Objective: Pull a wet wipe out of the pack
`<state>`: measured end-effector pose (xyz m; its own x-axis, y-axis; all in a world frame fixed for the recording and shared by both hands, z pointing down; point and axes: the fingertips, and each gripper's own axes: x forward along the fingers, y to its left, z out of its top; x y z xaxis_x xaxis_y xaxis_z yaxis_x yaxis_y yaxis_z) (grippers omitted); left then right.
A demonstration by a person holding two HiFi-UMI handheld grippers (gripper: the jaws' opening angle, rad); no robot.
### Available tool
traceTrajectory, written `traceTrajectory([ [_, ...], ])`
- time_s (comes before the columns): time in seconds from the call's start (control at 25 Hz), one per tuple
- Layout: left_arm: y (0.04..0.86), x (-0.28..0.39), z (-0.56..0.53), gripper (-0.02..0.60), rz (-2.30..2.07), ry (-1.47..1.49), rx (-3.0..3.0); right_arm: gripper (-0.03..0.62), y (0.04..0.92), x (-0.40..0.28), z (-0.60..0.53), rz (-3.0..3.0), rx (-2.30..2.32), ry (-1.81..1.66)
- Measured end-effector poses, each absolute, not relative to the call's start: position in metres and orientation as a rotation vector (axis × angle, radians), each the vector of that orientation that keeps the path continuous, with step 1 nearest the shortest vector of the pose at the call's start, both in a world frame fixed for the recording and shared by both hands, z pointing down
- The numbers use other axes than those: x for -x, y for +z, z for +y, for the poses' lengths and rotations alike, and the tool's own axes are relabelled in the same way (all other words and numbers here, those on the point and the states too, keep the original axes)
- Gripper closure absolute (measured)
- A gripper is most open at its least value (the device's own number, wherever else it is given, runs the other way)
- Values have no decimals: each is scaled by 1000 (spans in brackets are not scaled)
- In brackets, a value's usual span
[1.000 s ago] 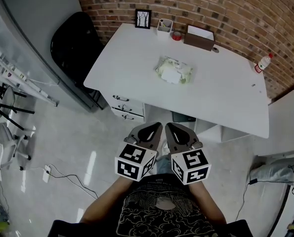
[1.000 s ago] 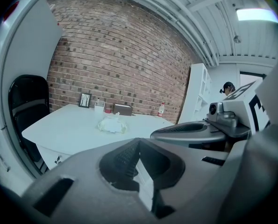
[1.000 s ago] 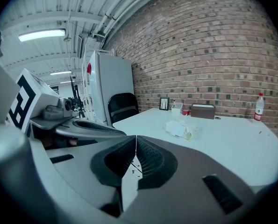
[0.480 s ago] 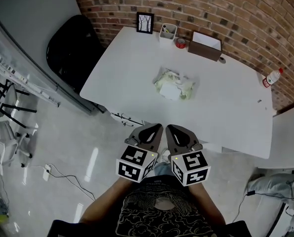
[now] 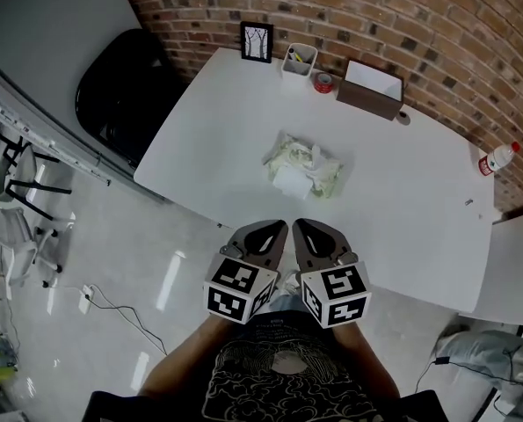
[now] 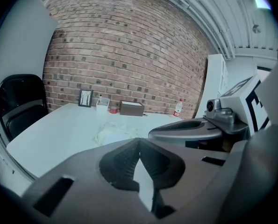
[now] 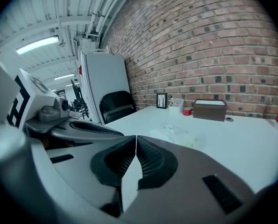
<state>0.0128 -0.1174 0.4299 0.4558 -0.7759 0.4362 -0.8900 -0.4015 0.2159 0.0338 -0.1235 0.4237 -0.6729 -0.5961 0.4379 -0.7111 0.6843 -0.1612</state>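
Observation:
A pale green wet wipe pack [image 5: 302, 168] lies near the middle of the white table [image 5: 402, 192], with a white wipe sticking up from its top. It shows faintly in the left gripper view [image 6: 113, 131] and the right gripper view [image 7: 176, 133]. My left gripper [image 5: 273, 225] and right gripper [image 5: 303, 224] are held side by side close to my body, short of the table's near edge. Both are shut with nothing between the jaws.
Along the brick wall at the table's back stand a small framed picture [image 5: 256, 41], a white pen holder [image 5: 297, 59], a red tape roll [image 5: 323, 82] and a brown box [image 5: 371, 87]. A bottle [image 5: 496, 157] stands at the right. A black chair [image 5: 120, 90] is left of the table.
The table and pack have come nearer and lower in the head view as I step toward it. Both grippers keep their place by my body, still shut.

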Motion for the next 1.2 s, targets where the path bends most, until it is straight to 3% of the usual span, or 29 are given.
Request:
traceTrajectory([
  [0.56,439,-25,-157,569,-1437,405,-2261,576,433,-47,-164,-2554,-973,504],
  [1.2,447,-5,-206,569,-1224,457,-2383,576,442,-30,-213,-2393,-1210,470],
])
